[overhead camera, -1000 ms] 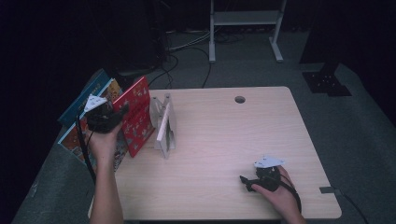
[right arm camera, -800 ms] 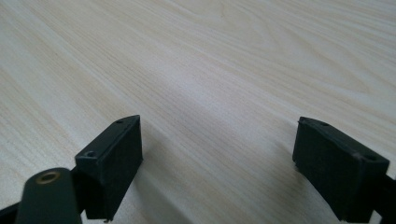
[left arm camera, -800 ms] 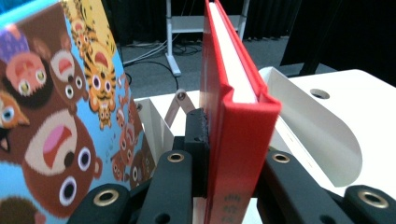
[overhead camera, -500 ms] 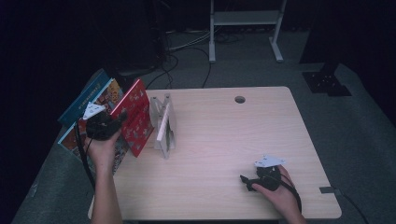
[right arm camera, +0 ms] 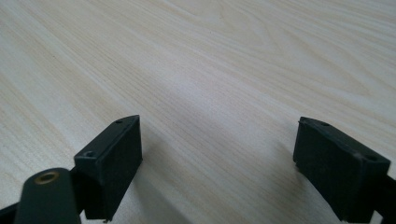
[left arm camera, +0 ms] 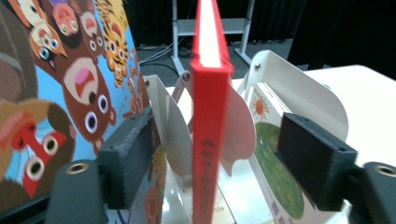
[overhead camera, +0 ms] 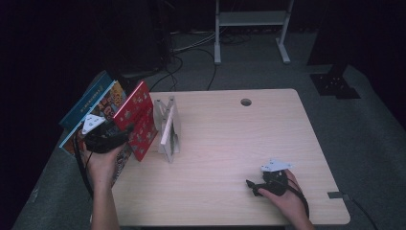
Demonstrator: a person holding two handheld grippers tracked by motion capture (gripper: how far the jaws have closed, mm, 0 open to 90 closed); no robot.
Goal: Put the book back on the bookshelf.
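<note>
Releasing red book | left gripper fingers just spread, book upright between, untouched, 9 o'clock of rack | right gripper fingers apart, idle on table

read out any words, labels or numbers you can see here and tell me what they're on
No text can be read.
Red book: dark print runs down the spine, too blurred to read.
Animal picture book: drawings, no legible words.
White rack, table: no lettering visible.
</note>
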